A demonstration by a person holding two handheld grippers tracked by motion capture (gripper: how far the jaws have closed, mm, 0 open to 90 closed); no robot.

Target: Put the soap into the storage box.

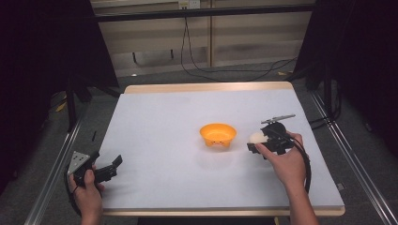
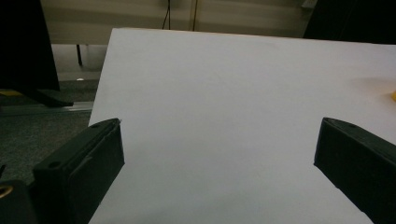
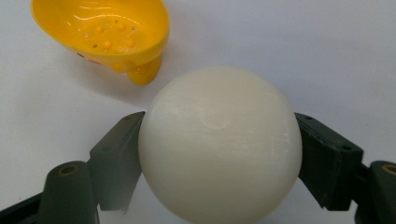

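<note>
Right gripper view shows the right gripper (image 3: 219, 154) with its jaws clamped on either side of a white ball (image 3: 219, 144), which bulges well beyond the pads. Up at about eleven o'clock from the ball sits an orange bowl (image 3: 105, 30), its inside dotted with small bumps. In the high view the ball (image 1: 257, 136) hangs at the tip of the right gripper (image 1: 256, 140), at roughly three o'clock from the bowl (image 1: 218, 133) and near it, above the white table (image 1: 187, 187).

The step in hand looks like carrying the ball to the bowl. To do it well, the person would keep the squeeze steady (a smooth round ball can slip out), bring it over the bowl's middle, lower it close to the floor of the bowl, and only then ease the jaws apart, so it neither bounces out nor tips the light bowl.

The left gripper (image 1: 115, 163) rests at eight o'clock from the bowl, jaws wide apart with nothing between them.

No brand, label or readable writing can be made out.
</note>
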